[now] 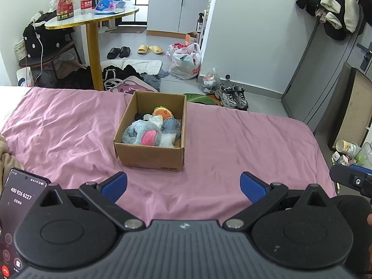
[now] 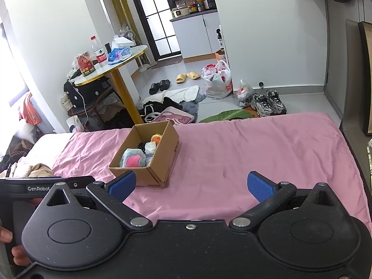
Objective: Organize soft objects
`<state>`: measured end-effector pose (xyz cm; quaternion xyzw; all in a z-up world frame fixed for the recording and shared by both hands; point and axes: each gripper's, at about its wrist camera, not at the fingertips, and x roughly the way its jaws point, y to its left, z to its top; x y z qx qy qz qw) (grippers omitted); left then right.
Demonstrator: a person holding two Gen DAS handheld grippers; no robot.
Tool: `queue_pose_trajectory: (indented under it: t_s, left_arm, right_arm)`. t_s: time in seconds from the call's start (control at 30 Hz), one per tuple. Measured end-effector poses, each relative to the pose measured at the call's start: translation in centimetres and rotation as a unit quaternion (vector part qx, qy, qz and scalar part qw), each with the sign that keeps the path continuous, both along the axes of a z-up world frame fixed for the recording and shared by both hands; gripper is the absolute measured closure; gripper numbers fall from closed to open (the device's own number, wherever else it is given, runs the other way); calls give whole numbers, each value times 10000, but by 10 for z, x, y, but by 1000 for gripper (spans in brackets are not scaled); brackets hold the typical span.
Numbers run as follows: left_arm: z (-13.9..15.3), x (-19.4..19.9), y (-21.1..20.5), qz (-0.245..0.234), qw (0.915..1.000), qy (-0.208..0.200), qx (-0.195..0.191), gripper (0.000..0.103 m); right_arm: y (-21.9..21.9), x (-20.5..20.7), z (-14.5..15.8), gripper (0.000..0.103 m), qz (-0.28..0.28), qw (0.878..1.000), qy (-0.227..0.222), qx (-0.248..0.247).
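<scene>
An open cardboard box (image 1: 148, 155) (image 2: 160, 165) stands on the pink bed sheet (image 1: 58, 125) (image 2: 255, 148). Inside lie several soft things: a blue and pink plush (image 1: 141, 136) (image 2: 132, 159), an orange plush (image 1: 163, 112) (image 2: 156, 138), a blue denim piece (image 1: 171, 125), a white crumpled piece (image 1: 155, 119) and something black (image 1: 139, 115). My left gripper (image 1: 183, 187) hovers over the sheet just in front of the box, open and empty. My right gripper (image 2: 191, 184) is open and empty too, to the right of the box's near corner.
A phone (image 1: 18, 209) lies at the sheet's near left. The other gripper (image 1: 353, 181) shows at the right edge, and its body (image 2: 37, 187) at left with a hand (image 2: 9, 244). Beyond the bed: a round table (image 1: 93, 18), clothes, bags and shoes (image 1: 232, 96).
</scene>
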<state>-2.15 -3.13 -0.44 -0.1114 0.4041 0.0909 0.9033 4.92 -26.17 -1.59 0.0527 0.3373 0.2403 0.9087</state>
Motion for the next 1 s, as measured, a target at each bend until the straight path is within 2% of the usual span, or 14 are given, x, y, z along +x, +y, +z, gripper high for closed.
queue_pose_trajectory:
  t_s: [1.0]
  left_arm:
    - [3, -2, -1, -62, 10000, 34, 60, 1]
  right_arm:
    - [0, 2, -2, 0, 53, 10000, 38, -68]
